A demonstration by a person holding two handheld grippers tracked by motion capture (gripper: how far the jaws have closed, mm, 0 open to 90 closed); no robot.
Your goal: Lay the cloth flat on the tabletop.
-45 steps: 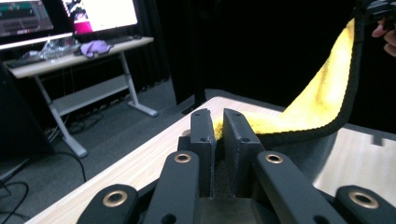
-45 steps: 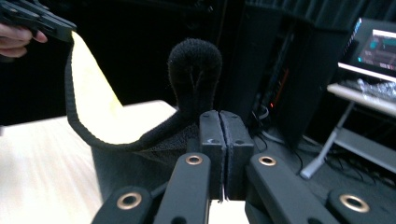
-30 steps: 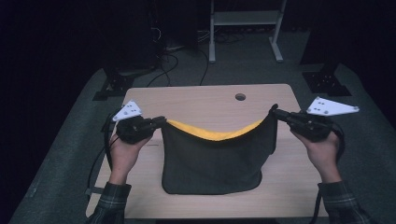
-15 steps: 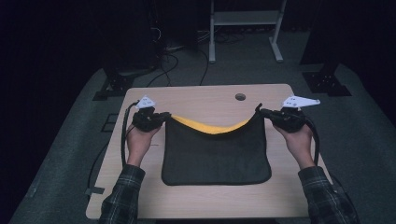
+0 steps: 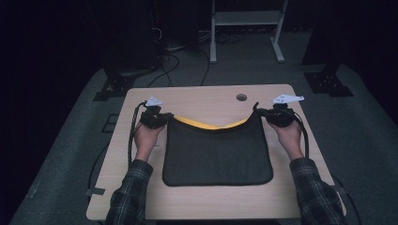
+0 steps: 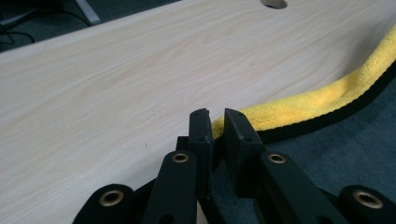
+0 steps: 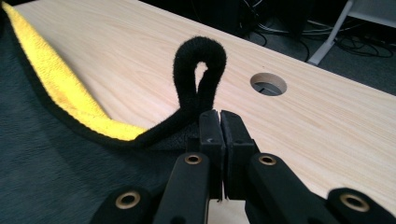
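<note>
From above, the dark grey square microfibre cloth with the yellow underside (image 5: pixel 217 152) lies flat on the pale wooden table (image 5: pixel 206 201), its far edge sagging between the two tools and flashing yellow. The left gripper (image 5: pixel 161 119) pinches the far left corner, the right gripper (image 5: pixel 264 113) pinches the far right one, so the cloth stretches left to right between them and the rest of it runs toward the person. Each hand is as close to its own corner as the other, pretty much symmetrical.

Left gripper view: jaws squeezed together on the corner, with the yellow fleece edge (image 6: pixel 299 100) peeling off to the right of them and bare table beyond.

Right gripper view: jaws clamped on the black hem right under a little black hanging loop (image 7: pixel 198 77) that stands up in front of them. The cloth runs away to the left, and the round cable hole (image 7: pixel 268 84) is just past the jaws.

My guess is any fold has to go from the far edge toward the near one, both hands together.
</note>
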